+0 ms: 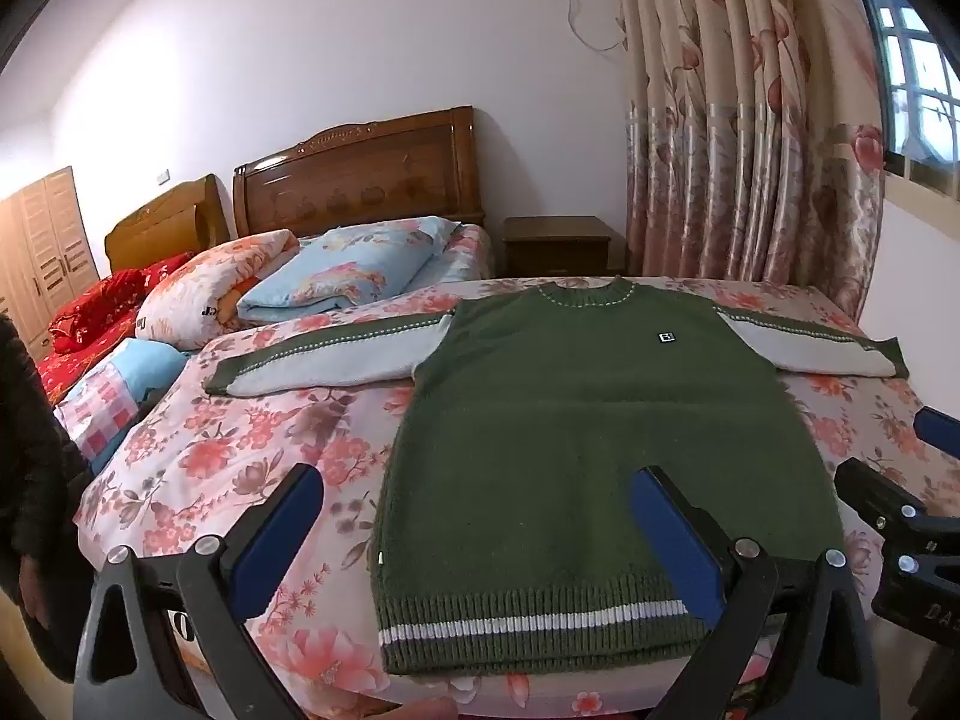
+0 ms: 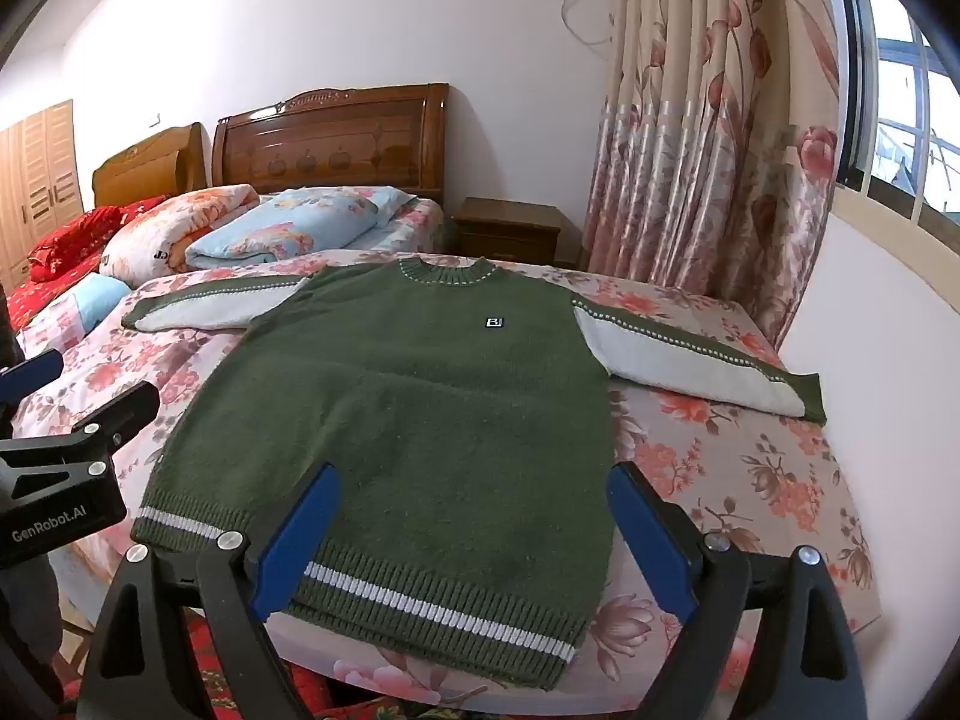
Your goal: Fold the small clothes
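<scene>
A small dark green knit sweater (image 1: 576, 420) (image 2: 420, 396) lies flat, front up, on the floral bedspread (image 1: 252, 456), both grey-and-green sleeves (image 1: 336, 354) (image 2: 678, 354) spread sideways. A white stripe runs along its ribbed hem (image 1: 534, 624) (image 2: 432, 606), nearest me. My left gripper (image 1: 480, 492) hovers open above the hem's left part, nothing between its blue pads. My right gripper (image 2: 474, 486) hovers open above the hem's right part, also holding nothing. Each gripper shows at the edge of the other's view (image 1: 900, 516) (image 2: 72, 438).
Folded quilts and pillows (image 1: 288, 282) are piled toward the wooden headboards (image 1: 360, 174). A bedside cabinet (image 1: 558, 246) and floral curtains (image 1: 750, 150) stand behind the bed. A white wall (image 2: 888, 420) borders the bed's right side. A person's dark sleeve (image 1: 30, 450) is at the left.
</scene>
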The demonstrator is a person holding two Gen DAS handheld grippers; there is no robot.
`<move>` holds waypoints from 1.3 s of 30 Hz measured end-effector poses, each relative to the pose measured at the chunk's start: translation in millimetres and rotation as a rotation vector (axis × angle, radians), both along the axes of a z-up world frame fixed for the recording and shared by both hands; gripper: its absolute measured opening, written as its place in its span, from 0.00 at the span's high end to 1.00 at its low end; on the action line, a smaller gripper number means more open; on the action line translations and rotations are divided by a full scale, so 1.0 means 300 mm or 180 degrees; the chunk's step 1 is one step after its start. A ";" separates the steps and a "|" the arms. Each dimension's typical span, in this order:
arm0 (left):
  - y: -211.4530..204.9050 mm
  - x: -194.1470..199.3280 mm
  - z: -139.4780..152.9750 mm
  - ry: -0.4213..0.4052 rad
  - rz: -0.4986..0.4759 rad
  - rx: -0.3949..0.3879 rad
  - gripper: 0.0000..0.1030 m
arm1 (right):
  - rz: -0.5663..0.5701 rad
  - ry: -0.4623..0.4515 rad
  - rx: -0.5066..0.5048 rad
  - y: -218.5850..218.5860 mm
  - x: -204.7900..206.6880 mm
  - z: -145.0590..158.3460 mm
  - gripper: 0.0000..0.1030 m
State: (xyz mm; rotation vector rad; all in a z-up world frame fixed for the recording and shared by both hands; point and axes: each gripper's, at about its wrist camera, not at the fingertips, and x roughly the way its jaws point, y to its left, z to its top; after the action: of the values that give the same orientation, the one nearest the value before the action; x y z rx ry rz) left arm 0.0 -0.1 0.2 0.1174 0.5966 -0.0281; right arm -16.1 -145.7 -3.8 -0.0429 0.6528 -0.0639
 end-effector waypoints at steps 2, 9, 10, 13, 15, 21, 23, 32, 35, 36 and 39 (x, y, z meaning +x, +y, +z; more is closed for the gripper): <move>-0.001 0.000 0.000 -0.0006 -0.0015 0.0009 0.00 | -0.0004 0.0006 -0.0019 0.001 0.000 0.001 0.10; 0.013 0.009 -0.019 0.0000 0.0021 -0.0038 0.00 | -0.0008 0.0019 -0.0042 0.003 0.003 0.001 0.10; 0.015 0.004 -0.010 0.0002 0.0024 -0.0048 0.00 | -0.0009 0.0017 -0.0044 -0.003 0.002 0.003 0.10; 0.020 0.005 -0.009 0.0015 0.0021 -0.0074 0.00 | -0.0010 0.0022 -0.0049 -0.002 0.002 0.005 0.10; 0.021 0.005 -0.007 0.0022 0.0018 -0.0076 0.00 | -0.0010 0.0023 -0.0054 -0.001 0.002 0.005 0.10; 0.018 0.003 -0.012 0.0039 0.0011 -0.0080 0.00 | -0.0013 0.0030 -0.0044 -0.003 0.006 -0.005 0.10; 0.018 0.004 -0.016 0.0042 0.0013 -0.0080 0.00 | -0.0011 0.0036 -0.0043 0.002 0.003 -0.006 0.10; 0.023 0.002 -0.030 0.0070 0.0016 -0.0092 0.00 | -0.0018 0.0059 -0.0026 0.004 0.004 -0.011 0.10; 0.023 0.003 -0.030 0.0067 0.0017 -0.0088 0.00 | -0.0016 0.0065 -0.0023 0.004 0.005 -0.014 0.10; 0.022 0.004 -0.029 0.0069 0.0018 -0.0092 0.00 | -0.0017 0.0064 -0.0022 0.003 0.005 -0.013 0.10; 0.023 0.001 -0.033 0.0076 0.0028 -0.0100 0.00 | -0.0016 0.0064 -0.0022 0.004 0.005 -0.013 0.10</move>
State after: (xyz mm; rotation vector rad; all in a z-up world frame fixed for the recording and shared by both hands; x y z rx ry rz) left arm 0.4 6.9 -9.7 0.0841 0.6203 -0.0302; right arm -14.7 -144.4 -7.8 -0.0487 0.6728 -0.0708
